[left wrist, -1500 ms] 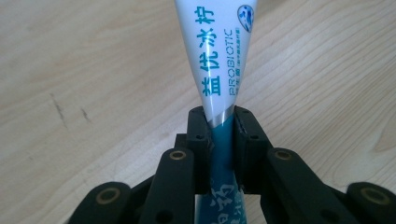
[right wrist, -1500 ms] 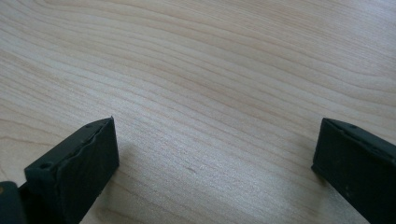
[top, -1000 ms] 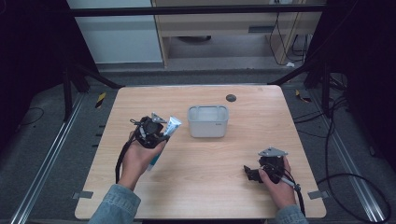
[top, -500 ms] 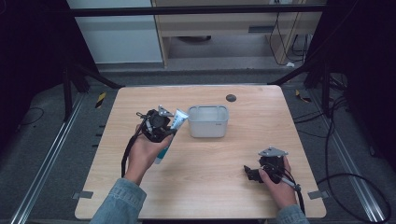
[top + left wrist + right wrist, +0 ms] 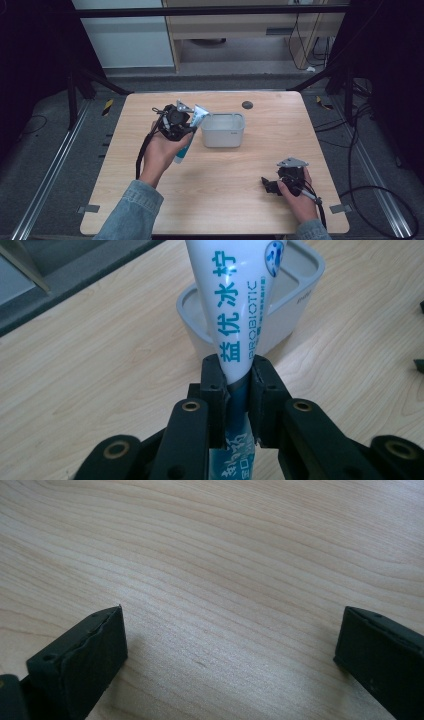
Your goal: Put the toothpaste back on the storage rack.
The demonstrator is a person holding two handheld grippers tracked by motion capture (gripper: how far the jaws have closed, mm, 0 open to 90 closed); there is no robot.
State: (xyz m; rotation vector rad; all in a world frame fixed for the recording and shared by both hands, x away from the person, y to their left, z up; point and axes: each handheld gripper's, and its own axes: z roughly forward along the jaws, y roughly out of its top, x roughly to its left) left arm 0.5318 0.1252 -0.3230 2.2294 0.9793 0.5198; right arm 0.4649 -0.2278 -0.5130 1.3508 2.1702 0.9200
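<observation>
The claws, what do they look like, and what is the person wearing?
Each claw is black. The left claw has two flat black jaws on arms with brass-ringed holes. A grey three-cornered plate tops the right claw, and a black cable trails from each. The person wears blue denim sleeves.

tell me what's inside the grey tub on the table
In the high view the grey tub looks empty: pale bare floor, nothing in it. The tube clamped in the left gripper overlaps its left rim, so that corner is covered.
</observation>
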